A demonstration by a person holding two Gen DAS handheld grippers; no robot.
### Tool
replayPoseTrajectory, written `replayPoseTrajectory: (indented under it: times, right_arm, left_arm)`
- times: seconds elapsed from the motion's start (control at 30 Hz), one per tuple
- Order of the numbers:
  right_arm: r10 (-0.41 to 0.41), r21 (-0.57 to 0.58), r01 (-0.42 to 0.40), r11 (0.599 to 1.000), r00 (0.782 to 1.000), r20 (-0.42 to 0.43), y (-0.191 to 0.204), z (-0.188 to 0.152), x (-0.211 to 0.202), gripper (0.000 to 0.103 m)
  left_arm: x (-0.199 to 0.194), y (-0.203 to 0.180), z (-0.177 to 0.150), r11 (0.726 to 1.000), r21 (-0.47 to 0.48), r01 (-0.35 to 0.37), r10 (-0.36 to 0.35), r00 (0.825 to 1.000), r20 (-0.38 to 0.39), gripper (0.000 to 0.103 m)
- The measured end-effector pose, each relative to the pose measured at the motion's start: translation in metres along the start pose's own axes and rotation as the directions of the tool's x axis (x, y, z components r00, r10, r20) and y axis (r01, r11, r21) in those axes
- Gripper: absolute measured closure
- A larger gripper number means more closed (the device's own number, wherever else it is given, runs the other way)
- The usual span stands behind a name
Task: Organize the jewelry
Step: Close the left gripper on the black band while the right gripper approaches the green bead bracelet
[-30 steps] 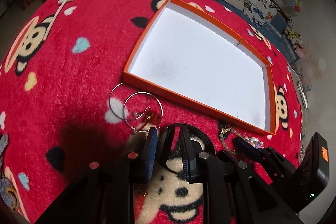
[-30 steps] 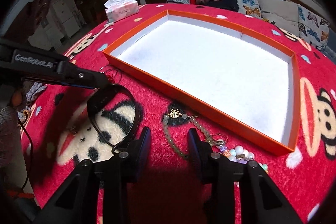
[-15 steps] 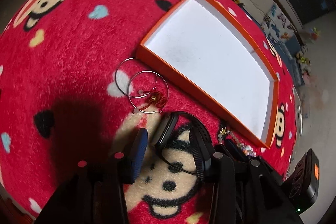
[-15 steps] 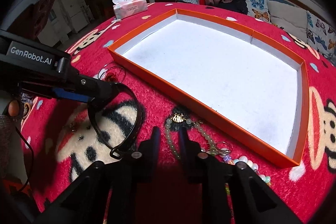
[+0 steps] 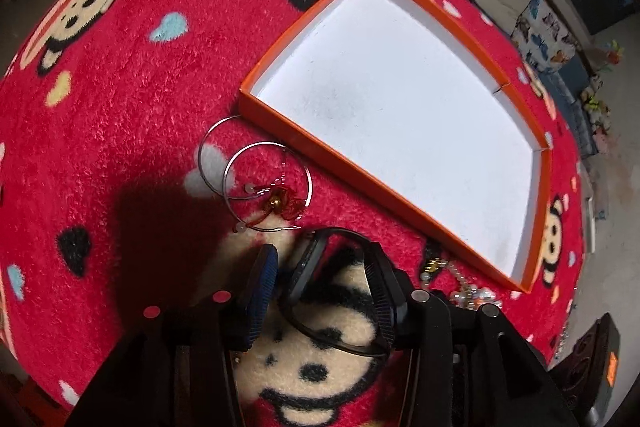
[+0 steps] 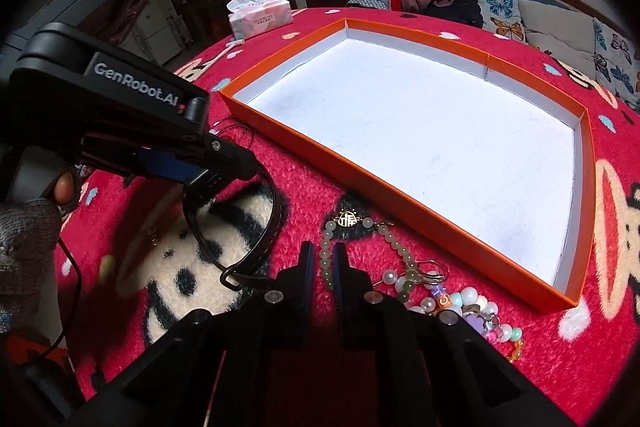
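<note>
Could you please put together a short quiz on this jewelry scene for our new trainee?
1. True or false: the orange tray already holds some jewelry.
2. Fill in the missing word: the hoop earrings lie ___ the tray, on the red blanket.
3. What sits between the fingers of the right hand-held gripper? A) the hoop earrings B) the green bead bracelet C) nothing

Key:
1. False, its white floor is bare.
2. Outside, beside its near corner.
3. B, the fingers are shut on a stretch of the beads.
</note>
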State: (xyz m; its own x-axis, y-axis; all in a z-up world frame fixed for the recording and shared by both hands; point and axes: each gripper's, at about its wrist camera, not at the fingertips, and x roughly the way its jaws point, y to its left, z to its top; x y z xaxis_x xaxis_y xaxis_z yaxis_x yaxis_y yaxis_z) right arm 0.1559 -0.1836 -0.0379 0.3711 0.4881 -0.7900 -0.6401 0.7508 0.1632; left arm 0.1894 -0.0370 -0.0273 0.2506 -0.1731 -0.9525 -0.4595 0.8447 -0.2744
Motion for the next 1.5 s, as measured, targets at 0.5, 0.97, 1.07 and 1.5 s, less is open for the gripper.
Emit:
replayPoseTrajectory:
  times: [0.5,0.97,1.07,1.5]
  right_arm:
    - [-0.022,-0.012,0.022,1.000,1.000,0.002,0.001,0.000,-0.002,0.091]
    - [-0.092,-0.126,0.096,0.987,0.995,0.034,0.019,0.022,0.012,0.083]
    - [-0.095,-0.149,0.097,0.984,0.995,0.015,0.022,0.021,0.016,0.083]
    - [0.018,-0.154,-0.015,0.988,1.000,0.018,0.039,0.001,-0.003,0.083]
  left_arm:
    - [-0.007,0.016,-0.010,0.995,-0.101,0.003,-0.004,1.000,-0.015,0.054]
    - [-0.014,0.042,-0.022,0.986,-0.151,0.071,-0.075,0.997,-0.023,0.054]
    - [-0.014,0.043,-0.021,0.984,-0.156,0.084,-0.089,0.996,-0.026,0.054]
    - [-0.017,0.030,-0.023,0.979,-0.169,0.118,-0.119,0.993,0.002,0.054]
